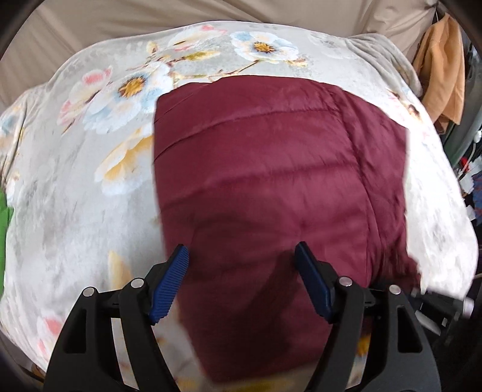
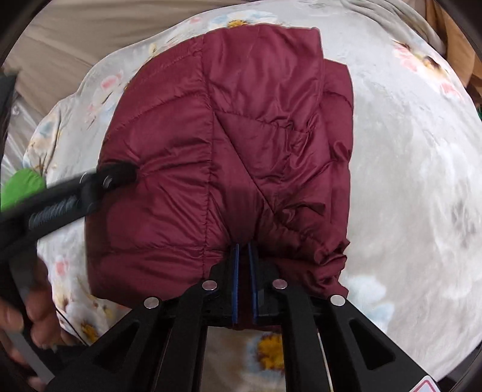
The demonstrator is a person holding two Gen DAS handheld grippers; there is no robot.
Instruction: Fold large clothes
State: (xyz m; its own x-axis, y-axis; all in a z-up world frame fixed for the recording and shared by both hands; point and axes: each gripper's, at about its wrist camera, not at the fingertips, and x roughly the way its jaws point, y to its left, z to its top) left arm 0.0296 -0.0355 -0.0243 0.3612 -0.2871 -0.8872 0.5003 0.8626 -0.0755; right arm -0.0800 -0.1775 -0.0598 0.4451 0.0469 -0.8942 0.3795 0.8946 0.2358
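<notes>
Jaws: my right gripper (image 2: 244,250) is clamping a fold of the maroon quilted jacket (image 2: 229,150) at its near edge, blue pads pressed nearly together with fabric between them. My left gripper (image 1: 242,256) is hovering with jaws spread wide apart, gripping nothing, over the near part of the jacket.

Jacket is lying folded into a rough rectangle on the bed, on top of a floral blanket (image 1: 90,169). Its left edge is running straight; the right side is showing stacked layers, and the near right corner is bunching into gathers beside my right gripper.

Open blanket is showing on every side of the jacket, widest to the right in the right wrist view.

A green item (image 2: 22,184) is sitting at the blanket's left margin. Beige sheet (image 1: 211,12) is showing beyond the far edge. An orange garment (image 1: 442,69) is hanging at far right.
</notes>
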